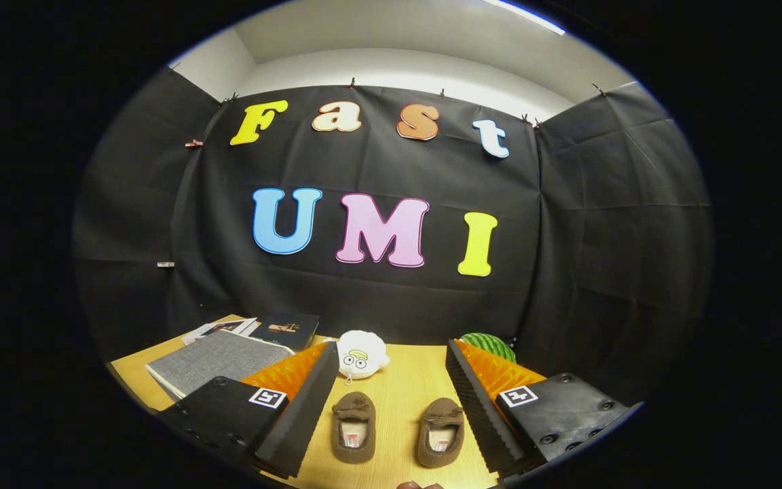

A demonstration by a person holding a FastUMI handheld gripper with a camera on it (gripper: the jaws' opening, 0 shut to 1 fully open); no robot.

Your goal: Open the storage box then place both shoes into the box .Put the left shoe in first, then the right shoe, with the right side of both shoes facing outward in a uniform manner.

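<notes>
1. Gripper view looks low across a light wooden table [404, 380], with the gripper [391, 407] held just above it and its two fingers spread wide apart — released, gripping nothing.
2. Two brown slipper-like shoes lie side by side on the bare wood between the fingers, near the table's front edge, toes pointing toward the back wall. The left shoe [354, 428] sits close to the left finger [306, 407]; the right shoe [440, 431] sits close to the right finger [476, 407]. They are apart from each other and neither finger touches them.
3. A grey fabric-covered storage box [218, 363] lies flat toward the table's left edge, beyond the left finger, its lid closed.
4. Behind the box, near the back left corner, lie a dark book [289, 329] and some printed papers [218, 328].
5. A white plush toy [360, 354] with a cartoon face rests mid-table beyond the shoes, close to the back edge.
6. A green striped, watermelon-like ball [493, 344] sits at the back right, partly hidden by the right finger.
7. Black cloth [601, 238] hangs on three sides of the booth, clipped along its top — above it show a pale wall and ceiling [391, 41] with a strip light.
</notes>
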